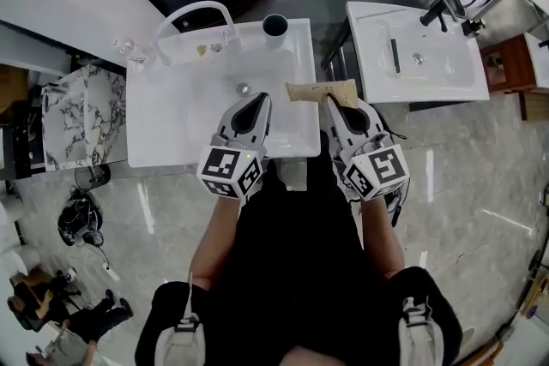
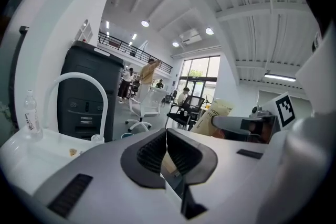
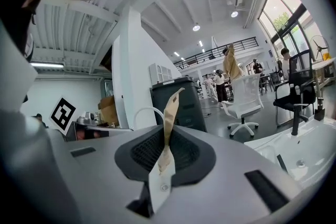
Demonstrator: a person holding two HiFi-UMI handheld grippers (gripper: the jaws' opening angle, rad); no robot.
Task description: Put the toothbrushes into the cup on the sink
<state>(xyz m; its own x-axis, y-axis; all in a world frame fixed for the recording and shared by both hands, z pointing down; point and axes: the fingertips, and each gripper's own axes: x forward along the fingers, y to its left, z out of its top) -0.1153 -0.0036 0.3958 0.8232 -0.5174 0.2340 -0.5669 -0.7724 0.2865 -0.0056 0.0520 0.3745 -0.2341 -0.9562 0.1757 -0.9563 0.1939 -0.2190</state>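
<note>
Right tool [image 3: 167, 147] is clamped tight on a flat tan paper packet [image 3: 171, 108], which pokes up edge-on between its jaws. From the head view that packet [image 1: 319, 92] hangs level over the right edge of the white rectangular sink [image 1: 171, 152], out in front of the right tool [image 1: 340, 104]. Left tool [image 2: 167, 153], jaws pressed together, hovers over the basin just beside the packet's left end. The dark round cup [image 1: 275, 26] stands at the sink's back right corner, well clear of both.
</note>
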